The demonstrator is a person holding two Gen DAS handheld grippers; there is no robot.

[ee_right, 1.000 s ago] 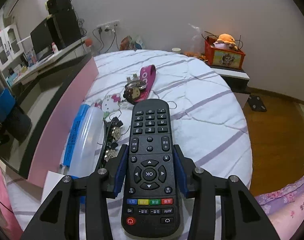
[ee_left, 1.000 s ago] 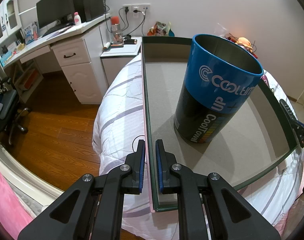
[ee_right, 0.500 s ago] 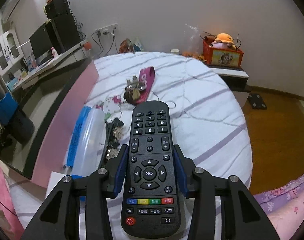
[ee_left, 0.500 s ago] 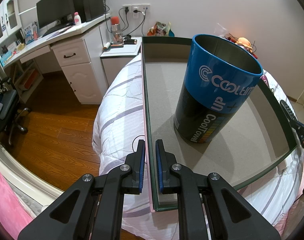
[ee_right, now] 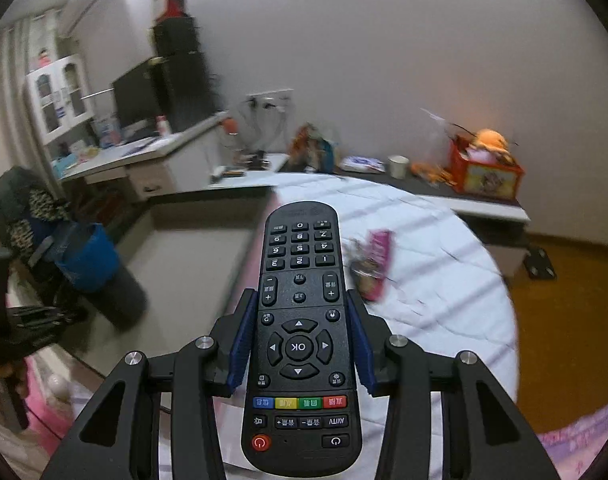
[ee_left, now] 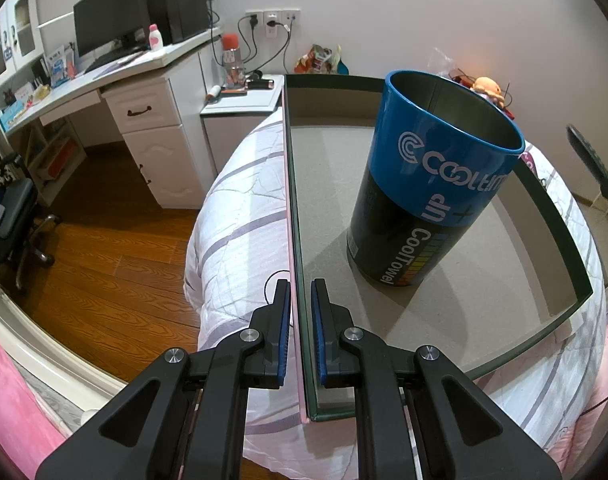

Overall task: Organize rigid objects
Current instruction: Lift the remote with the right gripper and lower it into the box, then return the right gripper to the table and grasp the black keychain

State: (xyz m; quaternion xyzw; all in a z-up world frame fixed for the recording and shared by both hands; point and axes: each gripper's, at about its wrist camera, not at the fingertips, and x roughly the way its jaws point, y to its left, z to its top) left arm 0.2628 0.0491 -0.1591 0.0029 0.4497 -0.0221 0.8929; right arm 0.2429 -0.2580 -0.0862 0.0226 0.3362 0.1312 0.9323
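Observation:
A shallow box (ee_left: 327,184) with pink outer walls, a green rim and a grey floor lies on the bed. My left gripper (ee_left: 300,286) is shut on its near left wall. A blue and black CoolTowel can (ee_left: 431,184) stands upright inside the box. My right gripper (ee_right: 302,294) is shut on a black remote control (ee_right: 300,320), held in the air above the bed at the box's right wall. The box (ee_right: 192,264) and the can (ee_right: 96,264) lie to its left, blurred. The remote's tip (ee_left: 585,154) shows at the right edge of the left wrist view.
A keyring with a pink strap (ee_right: 377,256) lies on the striped bedcover (ee_right: 443,280). A white desk (ee_left: 144,92) with a monitor, a nightstand (ee_left: 244,100) and an office chair (ee_left: 8,216) stand beyond the box. A red box with a plush toy (ee_right: 483,168) sits on a low shelf.
My right gripper has risen and swung left with the remote, so the box and can now fill its left view. The left gripper and the box have not moved.

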